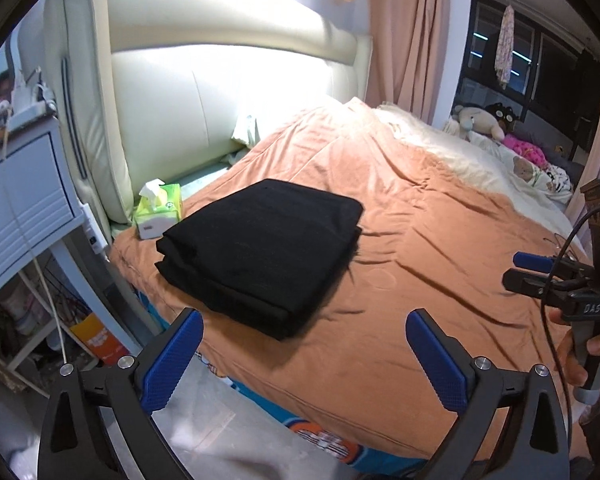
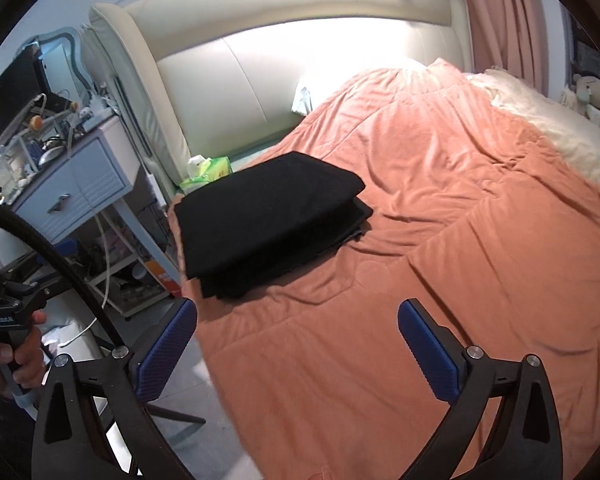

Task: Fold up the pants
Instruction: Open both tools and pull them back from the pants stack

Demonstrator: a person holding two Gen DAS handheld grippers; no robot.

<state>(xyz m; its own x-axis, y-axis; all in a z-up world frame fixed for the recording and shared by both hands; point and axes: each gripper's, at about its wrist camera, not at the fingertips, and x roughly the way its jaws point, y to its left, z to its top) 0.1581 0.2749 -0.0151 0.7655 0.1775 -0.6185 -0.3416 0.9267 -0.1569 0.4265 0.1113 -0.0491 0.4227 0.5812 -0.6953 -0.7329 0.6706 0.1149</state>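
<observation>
The black pants (image 1: 260, 256) lie folded in a thick rectangular stack on the orange bedspread (image 1: 420, 248), near the bed's left corner. They also show in the right wrist view (image 2: 268, 228). My left gripper (image 1: 306, 320) is open and empty, held above the bed edge just in front of the stack. My right gripper (image 2: 298, 312) is open and empty, held back from the stack over the bedspread (image 2: 440, 240). The right gripper also shows in the left wrist view (image 1: 540, 268), off to the right, apart from the pants.
A green tissue box (image 1: 158, 210) sits beside the pants near the cream headboard (image 1: 220, 92). A blue-white nightstand (image 1: 24, 200) with clutter stands left of the bed. A white blanket (image 1: 460, 152) and stuffed toys (image 1: 484, 120) lie at the far right.
</observation>
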